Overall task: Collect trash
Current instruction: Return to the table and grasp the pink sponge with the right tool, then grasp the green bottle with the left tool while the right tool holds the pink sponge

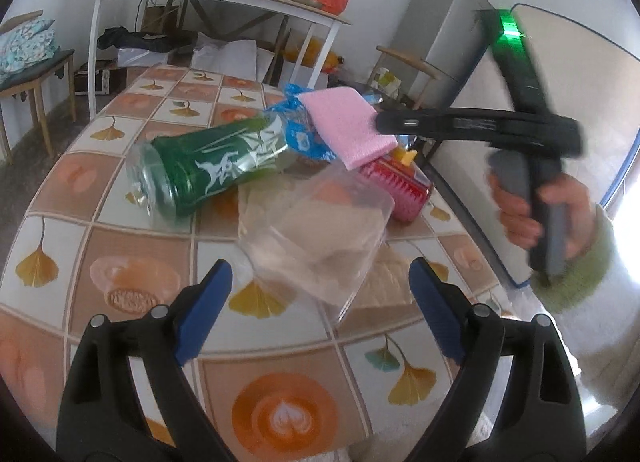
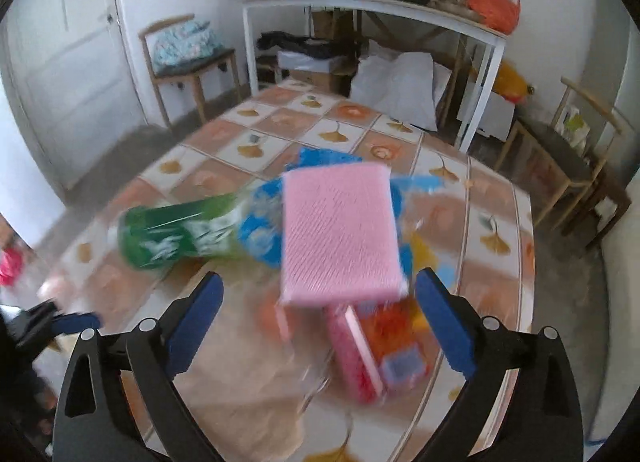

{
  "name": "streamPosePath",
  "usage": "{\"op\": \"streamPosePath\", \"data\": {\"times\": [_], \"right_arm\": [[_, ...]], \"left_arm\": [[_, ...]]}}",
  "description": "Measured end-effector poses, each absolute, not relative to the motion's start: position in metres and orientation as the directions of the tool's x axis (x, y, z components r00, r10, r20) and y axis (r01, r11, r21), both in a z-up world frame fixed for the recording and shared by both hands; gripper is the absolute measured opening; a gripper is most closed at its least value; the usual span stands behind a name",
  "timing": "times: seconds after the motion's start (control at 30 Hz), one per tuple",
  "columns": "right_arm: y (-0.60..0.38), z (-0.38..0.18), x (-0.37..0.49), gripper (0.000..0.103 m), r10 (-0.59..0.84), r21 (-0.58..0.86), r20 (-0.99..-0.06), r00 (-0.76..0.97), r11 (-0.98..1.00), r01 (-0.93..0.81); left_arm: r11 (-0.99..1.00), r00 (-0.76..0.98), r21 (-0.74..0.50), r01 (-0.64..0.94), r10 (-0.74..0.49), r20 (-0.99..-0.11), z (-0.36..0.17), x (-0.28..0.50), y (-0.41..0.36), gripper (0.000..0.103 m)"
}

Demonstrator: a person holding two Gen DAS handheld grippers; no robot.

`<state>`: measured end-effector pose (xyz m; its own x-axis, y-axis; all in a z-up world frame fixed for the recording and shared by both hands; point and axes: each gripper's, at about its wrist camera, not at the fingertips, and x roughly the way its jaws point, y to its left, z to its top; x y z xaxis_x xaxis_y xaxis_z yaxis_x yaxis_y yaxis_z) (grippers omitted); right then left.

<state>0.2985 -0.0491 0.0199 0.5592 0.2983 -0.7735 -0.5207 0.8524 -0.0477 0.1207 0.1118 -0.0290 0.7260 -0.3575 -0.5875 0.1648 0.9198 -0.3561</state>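
The left claw [image 1: 320, 302] stood released, its blue pads [image 1: 208, 310] wide apart and closed on nothing, low over the desk [image 1: 132, 262] with its tiled ginkgo-leaf cloth. Just ahead of it, toward twelve o'clock, lay a clear plastic container [image 1: 320, 238], tipped on its side on the cloth. Beyond that, at about eleven o'clock, a green bottle [image 1: 212, 170] lay on its side, its far end against a crumpled blue wrapper [image 1: 298, 134]. A pink sponge [image 1: 344, 126] sat above the wrapper at twelve o'clock, and a red package [image 1: 400, 190] lay at one o'clock, behind the clear container. At two o'clock a hand [image 1: 536, 214] with a green cuff gripped the black handle of the other tool. The right claw [image 2: 320, 322] was likewise released, pads spread wide with nothing pressed between them; the view was blurred. The pink sponge [image 2: 340, 234] hung just ahead of its tips at twelve o'clock, whether touching anything I could not tell. The green bottle [image 2: 176, 238] lay at ten o'clock, the blue wrapper [image 2: 260, 230] beside it, and the red package [image 2: 368, 350] lay close between the pads on the desk [image 2: 480, 202].
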Motion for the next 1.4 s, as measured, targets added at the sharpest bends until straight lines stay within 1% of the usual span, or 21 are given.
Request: {"op": "streamPosePath", "data": {"times": [0.13, 0.37, 0.4, 0.43, 0.47, 0.63, 0.7, 0.8, 1.03, 1.17, 1.27, 1.4], "right_arm": [[-0.032, 0.004, 0.332, 0.094, 0.222, -0.096, -0.812, 0.54, 0.861, -0.499], [-0.018, -0.012, 0.343, 0.094, 0.142, -0.179, -0.823, 0.551, 0.855, -0.487], [-0.015, -0.012, 0.344, 0.091, 0.133, -0.19, -0.821, 0.556, 0.854, -0.485], [-0.014, -0.013, 0.342, 0.082, 0.127, -0.2, -0.817, 0.562, 0.852, -0.483], [-0.014, -0.013, 0.34, 0.08, 0.123, -0.205, -0.818, 0.563, 0.852, -0.483], [-0.023, -0.004, 0.331, 0.078, 0.143, -0.186, -0.804, 0.577, 0.862, -0.472], [-0.03, 0.004, 0.324, 0.078, 0.174, -0.154, -0.797, 0.578, 0.868, -0.472], [-0.046, 0.019, 0.311, 0.078, 0.258, -0.066, -0.779, 0.571, 0.873, -0.484], [-0.101, 0.04, 0.272, 0.078, 0.431, 0.171, -0.73, 0.53, 0.867, -0.469], [-0.138, 0.036, 0.248, 0.078, 0.474, 0.272, -0.71, 0.52, 0.867, -0.419], [-0.159, 0.029, 0.232, 0.078, 0.478, 0.306, -0.7, 0.53, 0.872, -0.382], [-0.184, 0.022, 0.222, 0.078, 0.495, 0.354, -0.679, 0.542, 0.867, -0.35]], "left_arm": [[0.914, 0.725, -0.369, 0.171, -0.37, -0.581, -0.029, 0.127, 0.113, 0.086], [0.906, 0.718, -0.386, 0.177, -0.387, -0.579, -0.033, 0.131, 0.116, 0.086], [0.904, 0.717, -0.389, 0.177, -0.389, -0.578, -0.033, 0.131, 0.116, 0.086], [0.902, 0.715, -0.392, 0.18, -0.393, -0.578, -0.033, 0.131, 0.116, 0.086], [0.902, 0.715, -0.392, 0.182, -0.395, -0.577, -0.034, 0.131, 0.116, 0.086], [0.902, 0.714, -0.387, 0.193, -0.4, -0.575, -0.034, 0.129, 0.114, 0.086], [0.902, 0.713, -0.385, 0.193, -0.399, -0.576, -0.034, 0.128, 0.113, 0.086], [0.902, 0.711, -0.385, 0.195, -0.4, -0.579, -0.034, 0.127, 0.112, 0.086], [0.903, 0.702, -0.38, 0.201, -0.403, -0.587, -0.035, 0.126, 0.104, 0.086], [0.904, 0.709, -0.372, 0.209, -0.402, -0.579, -0.027, 0.131, 0.103, 0.086], [0.905, 0.72, -0.369, 0.213, -0.4, -0.567, -0.013, 0.142, 0.105, 0.086], [0.895, 0.722, -0.396, 0.207, -0.413, -0.556, 0.009, 0.173, 0.112, 0.086]]}}
